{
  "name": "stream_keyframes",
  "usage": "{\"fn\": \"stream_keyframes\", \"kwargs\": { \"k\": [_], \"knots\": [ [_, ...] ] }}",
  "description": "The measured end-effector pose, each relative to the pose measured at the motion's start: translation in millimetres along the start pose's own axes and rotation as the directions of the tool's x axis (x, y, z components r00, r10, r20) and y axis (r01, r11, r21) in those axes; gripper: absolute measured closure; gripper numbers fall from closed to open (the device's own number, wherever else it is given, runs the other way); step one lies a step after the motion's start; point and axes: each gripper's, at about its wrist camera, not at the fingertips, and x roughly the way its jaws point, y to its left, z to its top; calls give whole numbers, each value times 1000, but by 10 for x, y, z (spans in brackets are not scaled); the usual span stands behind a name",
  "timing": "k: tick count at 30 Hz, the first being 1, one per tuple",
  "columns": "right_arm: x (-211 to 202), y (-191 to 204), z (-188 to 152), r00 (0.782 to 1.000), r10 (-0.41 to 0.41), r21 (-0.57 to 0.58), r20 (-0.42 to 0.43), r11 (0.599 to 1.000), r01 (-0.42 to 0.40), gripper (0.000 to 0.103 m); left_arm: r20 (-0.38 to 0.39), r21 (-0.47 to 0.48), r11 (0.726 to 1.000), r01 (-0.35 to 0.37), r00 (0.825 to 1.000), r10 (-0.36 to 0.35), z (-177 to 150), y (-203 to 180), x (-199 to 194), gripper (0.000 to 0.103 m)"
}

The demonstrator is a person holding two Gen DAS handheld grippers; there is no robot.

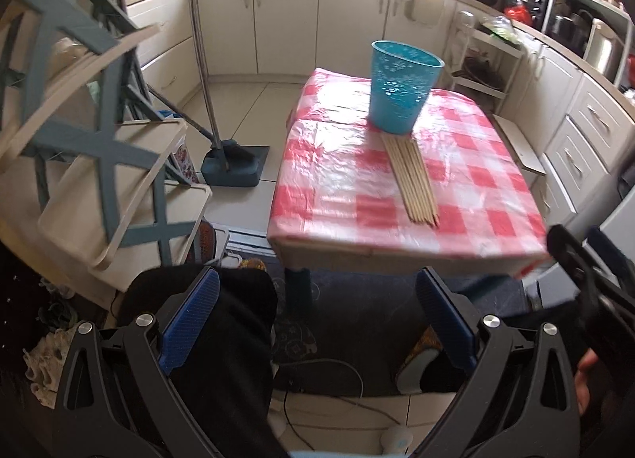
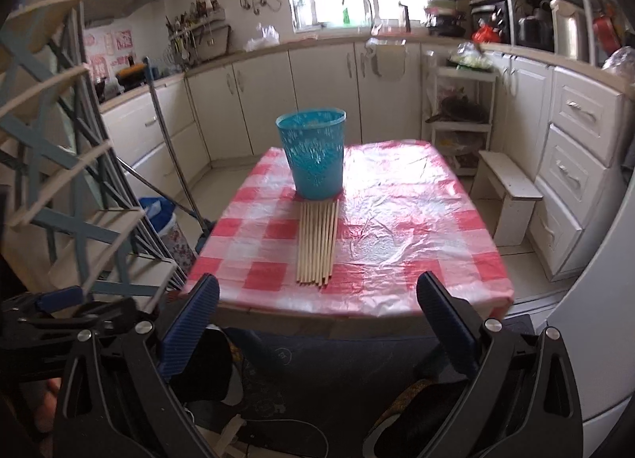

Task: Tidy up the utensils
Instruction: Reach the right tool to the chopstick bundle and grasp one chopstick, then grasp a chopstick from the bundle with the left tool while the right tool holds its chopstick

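Both my grippers, left gripper (image 1: 317,323) and right gripper (image 2: 317,323), have their fingers spread wide with nothing in them, hanging short of the table (image 2: 397,311) edge. The chopsticks (image 2: 317,243) lie in a neat bundle right in front of the blue cup (image 2: 311,154), far tips touching its base, probably so they're easy to drop in.

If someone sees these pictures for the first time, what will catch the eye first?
Most likely the blue perforated bin, standing upright mid-table on the red-and-white checked tablecloth. A neat row of wooden chopsticks lies flat before it, far ends at its base. Both the left gripper and the right gripper hang open, short of the table's near edge.
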Motion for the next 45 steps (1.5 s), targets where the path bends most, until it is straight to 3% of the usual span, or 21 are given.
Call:
{"fn": "stream_keyframes", "kwargs": {
  "k": [1,6,11,16,21,29,37,45],
  "knots": [
    [223,-43,69,1000,13,-7,-29,1000,-13,13,-8,-3,1000,-2,1000,2,84,-22,121,8],
    [1273,-166,321,984,36,-40,-177,998,-44,54,-57,-12,1000,-8,998,7,530,-168,801,8],
    [2065,-274,529,964,47,-41,-262,997,-59,69,-108,-12,1000,-20,994,18,938,-314,1524,8],
    [2488,-353,604,945,53,-24,-322,998,-64,76,-177,-14,999,-35,984,32,1263,-447,2202,8],
    [2597,-362,582,939,36,-74,-342,995,-65,82,-203,-21,998,-53,978,47,1463,-547,2571,8],
    [2644,-479,656,931,22,-128,-365,989,-74,97,-190,46,996,-74,978,81,1539,-789,2870,8],
    [2641,-639,690,924,38,-119,-381,989,-90,97,-175,74,992,-99,978,110,1493,-937,2968,8],
    [2673,-634,708,922,49,-117,-384,988,-101,97,-179,80,994,-79,979,93,1475,-1049,3024,8]
  ]
}}
